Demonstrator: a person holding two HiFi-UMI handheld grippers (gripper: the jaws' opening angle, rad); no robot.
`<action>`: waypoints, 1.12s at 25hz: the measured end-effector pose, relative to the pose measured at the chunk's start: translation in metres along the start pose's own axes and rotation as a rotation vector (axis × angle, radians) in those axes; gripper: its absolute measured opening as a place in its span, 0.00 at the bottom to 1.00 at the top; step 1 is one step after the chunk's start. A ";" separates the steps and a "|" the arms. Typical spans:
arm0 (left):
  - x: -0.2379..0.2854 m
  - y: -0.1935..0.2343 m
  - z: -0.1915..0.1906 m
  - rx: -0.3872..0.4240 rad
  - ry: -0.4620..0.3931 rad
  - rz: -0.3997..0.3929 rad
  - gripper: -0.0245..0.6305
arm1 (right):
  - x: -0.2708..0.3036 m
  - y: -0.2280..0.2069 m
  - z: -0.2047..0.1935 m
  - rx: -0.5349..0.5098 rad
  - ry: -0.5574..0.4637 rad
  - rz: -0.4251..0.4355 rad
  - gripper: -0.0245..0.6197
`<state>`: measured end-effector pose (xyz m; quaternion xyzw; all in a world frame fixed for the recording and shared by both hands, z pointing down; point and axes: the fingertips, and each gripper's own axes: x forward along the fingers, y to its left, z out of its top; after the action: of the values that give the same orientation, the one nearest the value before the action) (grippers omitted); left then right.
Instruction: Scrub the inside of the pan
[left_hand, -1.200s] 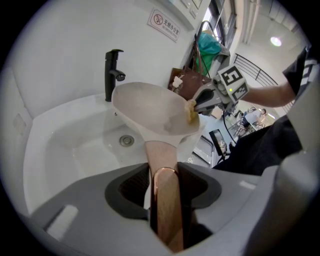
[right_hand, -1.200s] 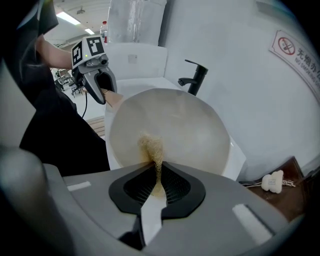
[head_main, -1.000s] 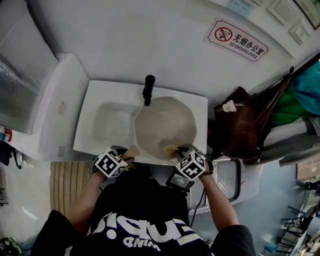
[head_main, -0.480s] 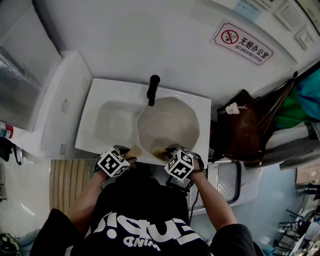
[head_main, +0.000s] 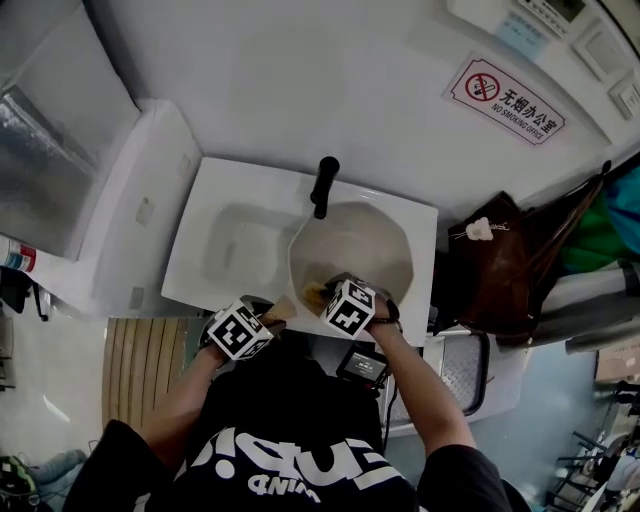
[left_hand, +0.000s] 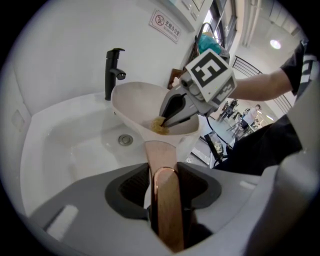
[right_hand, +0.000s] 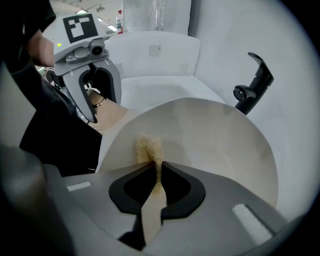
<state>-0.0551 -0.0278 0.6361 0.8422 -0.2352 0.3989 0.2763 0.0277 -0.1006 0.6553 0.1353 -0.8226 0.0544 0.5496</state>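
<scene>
A cream pan (head_main: 352, 245) sits tilted in the white sink, its inside facing me. My left gripper (head_main: 264, 312) is shut on the pan's copper-coloured handle (left_hand: 162, 172), which runs straight between the jaws (left_hand: 162, 186). My right gripper (head_main: 326, 293) reaches into the pan at its near left side and is shut on a yellowish fibrous scrubber (right_hand: 149, 147). The scrubber presses on the pan's inner wall (right_hand: 215, 145) close to the rim. In the left gripper view the right gripper (left_hand: 171, 118) and the scrubber (left_hand: 159, 125) show inside the pan (left_hand: 135, 105).
A black faucet (head_main: 322, 185) stands at the sink's back edge, just behind the pan. The basin (head_main: 232, 250) with its drain (left_hand: 125, 140) lies left of the pan. A brown bag (head_main: 500, 270) stands to the right of the sink.
My right gripper has slid left along the pan's near side with the scrubber, and dipped a little. The left gripper has held still on the handle.
</scene>
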 end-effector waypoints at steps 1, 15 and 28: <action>0.000 0.000 0.000 0.002 0.002 -0.001 0.30 | 0.003 -0.003 0.004 0.005 0.000 0.000 0.10; 0.001 0.003 -0.004 0.001 0.041 -0.017 0.30 | 0.040 -0.058 0.036 0.075 0.028 -0.074 0.10; -0.003 0.003 -0.004 -0.014 0.040 -0.033 0.30 | 0.037 -0.134 0.031 0.171 0.026 -0.290 0.10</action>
<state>-0.0608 -0.0266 0.6363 0.8357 -0.2188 0.4094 0.2935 0.0248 -0.2418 0.6693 0.2984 -0.7795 0.0461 0.5488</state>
